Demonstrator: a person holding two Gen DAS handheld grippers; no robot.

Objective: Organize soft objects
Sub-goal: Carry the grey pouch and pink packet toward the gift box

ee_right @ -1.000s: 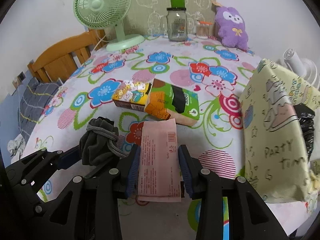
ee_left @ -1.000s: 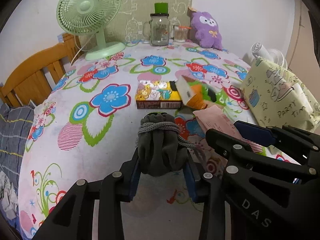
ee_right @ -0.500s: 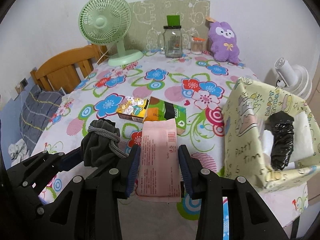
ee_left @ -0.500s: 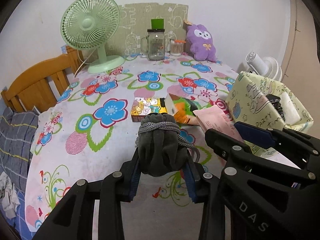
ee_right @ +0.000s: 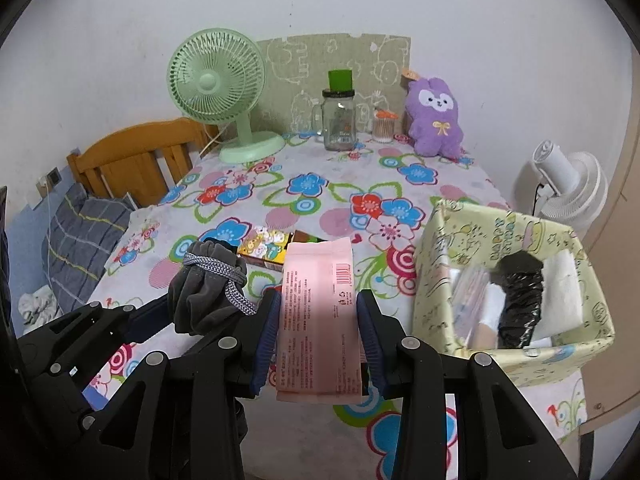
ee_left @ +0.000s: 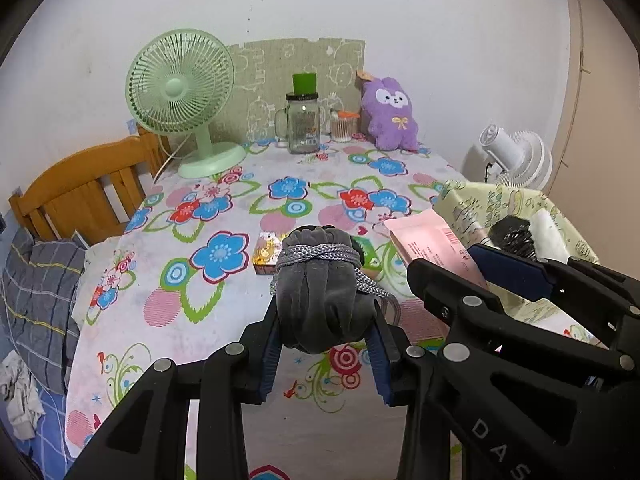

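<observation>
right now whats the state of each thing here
grey pouch: cord-tied, gripped in left gripper jaws, off the table
pink packet: gripped in right gripper jaws, off the table
yellow box: open-topped, part filled
glass jar: upright, lidded
green fan: upright
purple plush: sitting against wall

Held in my left claw [ee_left: 326,354]: one grey drawstring pouch [ee_left: 320,300] (cord wound round its neck), above the floral tablecloth [ee_left: 200,320].
</observation>
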